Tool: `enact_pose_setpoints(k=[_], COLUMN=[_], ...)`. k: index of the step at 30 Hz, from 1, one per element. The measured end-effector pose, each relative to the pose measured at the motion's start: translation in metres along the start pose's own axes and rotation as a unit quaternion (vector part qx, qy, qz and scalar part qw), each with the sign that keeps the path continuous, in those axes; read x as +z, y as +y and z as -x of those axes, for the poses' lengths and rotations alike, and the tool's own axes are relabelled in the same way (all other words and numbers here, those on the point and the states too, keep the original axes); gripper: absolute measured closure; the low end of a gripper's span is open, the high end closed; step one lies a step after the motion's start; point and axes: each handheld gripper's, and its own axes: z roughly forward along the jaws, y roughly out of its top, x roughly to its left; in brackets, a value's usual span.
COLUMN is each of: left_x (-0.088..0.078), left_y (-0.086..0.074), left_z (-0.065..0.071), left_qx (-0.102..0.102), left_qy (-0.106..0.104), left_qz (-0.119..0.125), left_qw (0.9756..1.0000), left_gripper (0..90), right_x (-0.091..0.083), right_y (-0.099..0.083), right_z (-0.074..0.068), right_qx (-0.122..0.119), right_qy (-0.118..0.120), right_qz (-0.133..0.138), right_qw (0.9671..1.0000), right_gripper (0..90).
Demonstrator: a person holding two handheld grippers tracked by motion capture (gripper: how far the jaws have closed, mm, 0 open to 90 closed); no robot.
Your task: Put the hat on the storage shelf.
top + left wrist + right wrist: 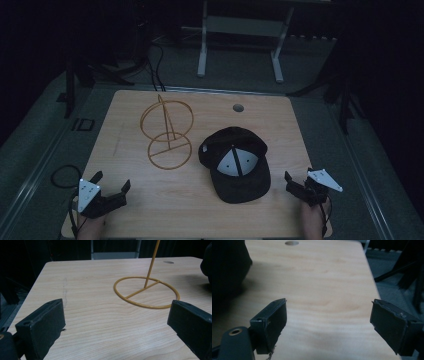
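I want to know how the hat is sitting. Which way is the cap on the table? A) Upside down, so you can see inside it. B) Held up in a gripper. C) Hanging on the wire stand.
A: the cap lies on the table with its opening up, showing the pale lining inside, beside the stand and apart from both open grippers.
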Motion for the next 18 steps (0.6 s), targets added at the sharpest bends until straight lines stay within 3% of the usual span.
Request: enact_pose_setpoints(k=[2,3,9,10,15,16,18], left_x=[0.0,0.0,0.0,0.0,0.0,0.0,0.0], left_y=[0.0,0.0,0.0,0.0,0.0,0.0,0.0], left_z=[0.0,0.0,0.0,0.0,0.0,0.0,0.0], left_qx=[-0.001,-0.004,0.0,-0.002,-0.002,-0.003,-0.004], left_qy=[-0.001,-0.001,-0.003,-0.004,-0.004,-0.005,-0.004], left_qz=[-0.001,0.0,-0.003,-0.003,-0.006,-0.005,-0.005], left_qw=[1.0,1.0,1.0,1.0,1.0,1.0,1.0], left_gripper=[1.7,1.7,2.1,2.7,2.7,2.7,2.8], right_x=[-0.003,-0.007,-0.012,-0.012,-0.009,-0.006,-0.004], right_y=[0.011,0.022,0.053,0.066,0.083,0.088,0.09], right_z=[-0.004,-0.007,-0.02,-0.026,-0.038,-0.046,-0.049], right_qx=[-0.01,-0.011,-0.027,-0.029,-0.039,-0.056,-0.064], right_qy=[0.004,0.016,0.061,0.089,0.119,0.139,0.134], right_qz=[0.006,0.005,0.01,0.009,0.015,0.014,0.011], right_qw=[0.9999,0.9998,0.9977,0.9955,0.992,0.9886,0.9889], right_gripper=[13.3,13.0,12.4,12.4,10.9,10.9,10.9])
